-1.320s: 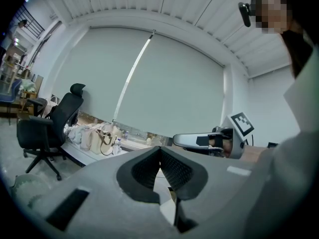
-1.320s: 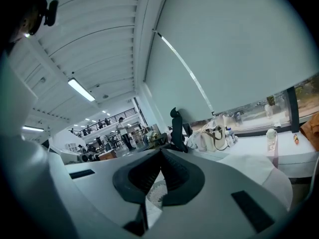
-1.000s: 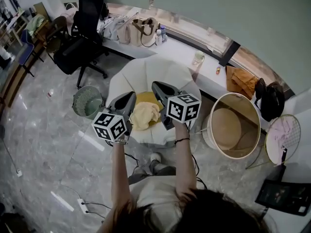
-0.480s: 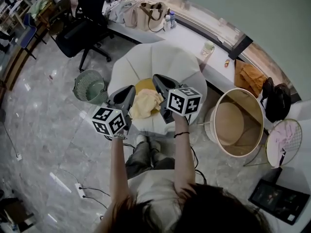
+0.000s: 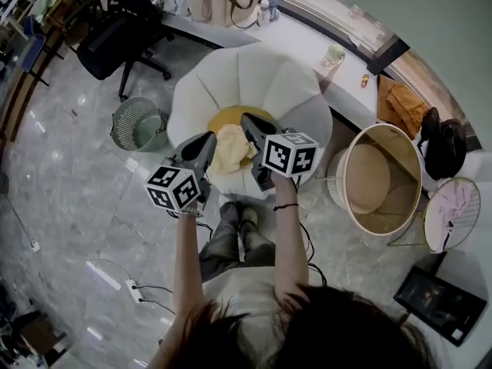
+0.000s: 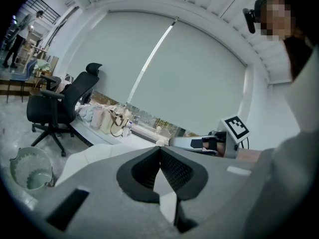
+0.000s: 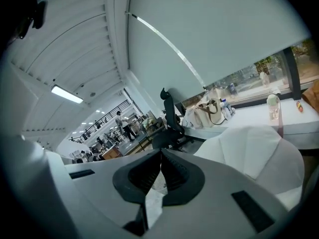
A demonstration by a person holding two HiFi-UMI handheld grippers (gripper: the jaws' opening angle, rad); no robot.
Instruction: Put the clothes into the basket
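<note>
Looking crumpled, pale yellow garment (image 5: 231, 149), soft folds

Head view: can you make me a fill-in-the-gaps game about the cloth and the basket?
The pale yellow cloth is over the white petal-shaped ____. The round tan woven basket has ____ clothes inside. The mesh bin on the floor is coloured ____.
Missing words: chair; no; green.
</note>
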